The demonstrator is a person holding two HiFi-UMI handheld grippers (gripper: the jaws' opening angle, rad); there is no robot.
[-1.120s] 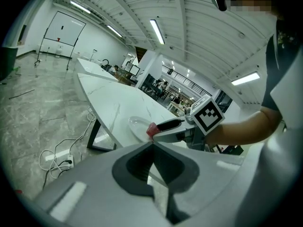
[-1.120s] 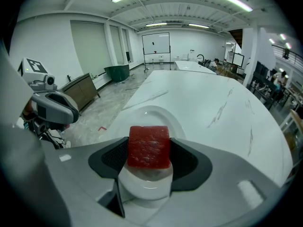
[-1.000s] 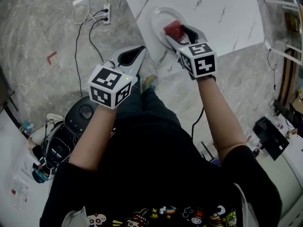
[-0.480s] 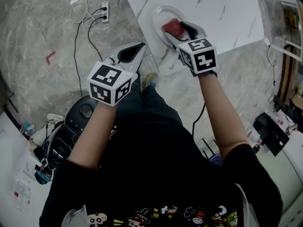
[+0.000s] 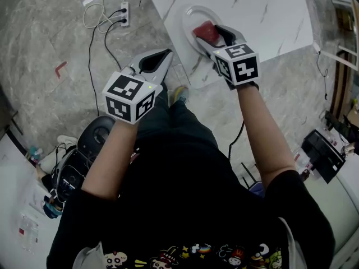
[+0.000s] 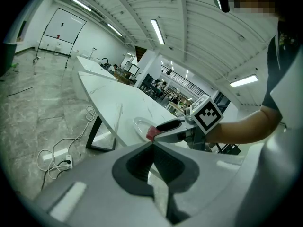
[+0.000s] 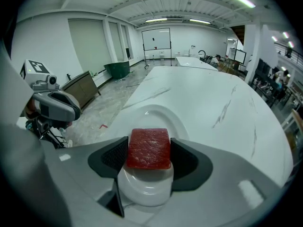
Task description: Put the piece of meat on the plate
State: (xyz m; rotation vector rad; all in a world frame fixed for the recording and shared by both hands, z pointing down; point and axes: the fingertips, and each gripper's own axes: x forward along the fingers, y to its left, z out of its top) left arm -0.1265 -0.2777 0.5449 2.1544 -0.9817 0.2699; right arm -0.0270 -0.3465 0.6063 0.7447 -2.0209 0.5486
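A red square piece of meat [image 7: 147, 148] sits between the pads of my right gripper [image 7: 149, 145], which is shut on it. The meat hangs over the near half of an oval white plate [image 7: 156, 115]. In the head view the plate [image 5: 188, 18] lies at the near corner of the white marble table [image 5: 252, 10], and the right gripper [image 5: 216, 35] reaches over it with the meat [image 5: 205, 32]. My left gripper [image 5: 166, 55] is shut and empty, held off the table over the floor. From the left gripper [image 6: 152, 144] view, the meat [image 6: 151, 134] and plate [image 6: 139, 126] show ahead.
A power strip [image 5: 126, 15] with white cables lies on the marble floor left of the table. A black appliance [image 5: 95, 136] and cluttered items sit on the floor at the lower left. The table top beyond the plate is bare.
My right gripper has edged slightly farther over the plate with the meat still in it. The left gripper has hardly moved.
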